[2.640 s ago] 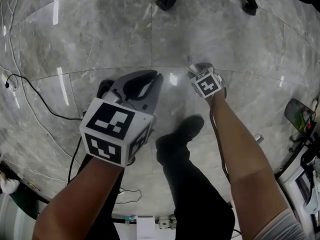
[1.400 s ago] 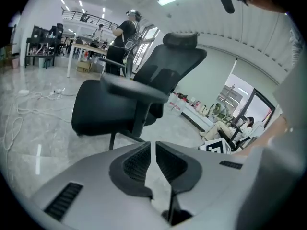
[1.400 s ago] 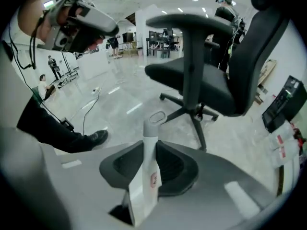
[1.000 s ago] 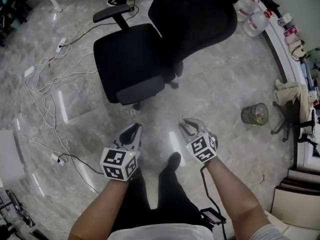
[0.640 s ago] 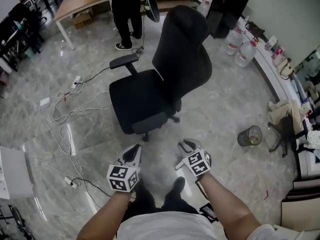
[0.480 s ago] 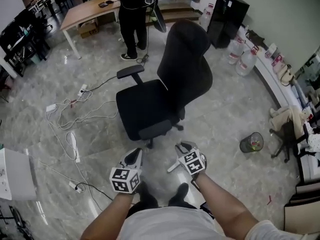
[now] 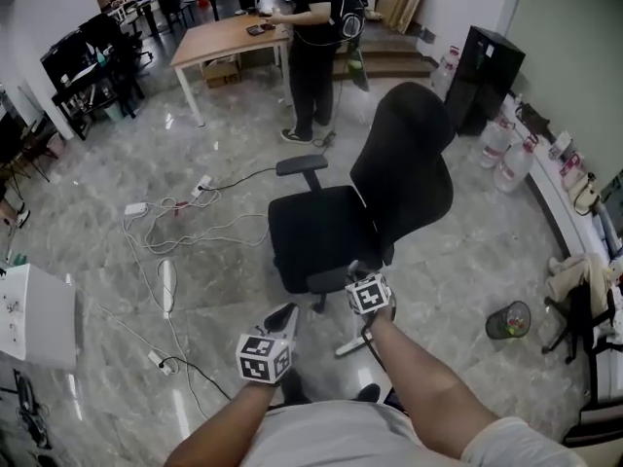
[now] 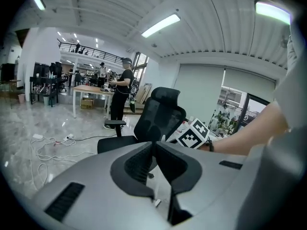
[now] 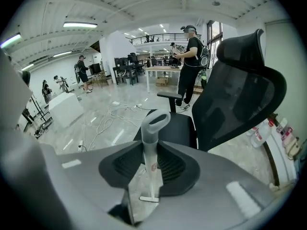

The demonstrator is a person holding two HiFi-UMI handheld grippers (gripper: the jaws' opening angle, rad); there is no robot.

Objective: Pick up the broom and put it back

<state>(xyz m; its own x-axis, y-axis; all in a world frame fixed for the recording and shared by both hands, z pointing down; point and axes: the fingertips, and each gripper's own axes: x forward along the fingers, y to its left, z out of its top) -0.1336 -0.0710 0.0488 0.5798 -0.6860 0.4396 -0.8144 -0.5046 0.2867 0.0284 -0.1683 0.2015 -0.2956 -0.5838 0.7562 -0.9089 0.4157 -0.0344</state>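
Grey marble floor [image 7: 88,212], black office chair [image 7: 321,232] mid-frame. The right gripper [image 7: 358,275] grasps the broom [image 9: 150,147] handle upright, its jaws just eased slightly wider. The left gripper [image 8: 153,145] is clenched, empty. Pickup looks done; next comes carrying it to its storage spot, which I can't see.

A black office chair [image 7: 316,232] stands on polished grey marble floor [image 7: 467,251], a wooden desk [image 7: 229,35] beyond it. Strip lights [image 8: 160,25] cross the white ceiling [image 8: 96,4].

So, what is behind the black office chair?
Behind the office chair a person in black stands at a wooden table. The backrest covers the floor directly behind it, so anything there cannot be seen.
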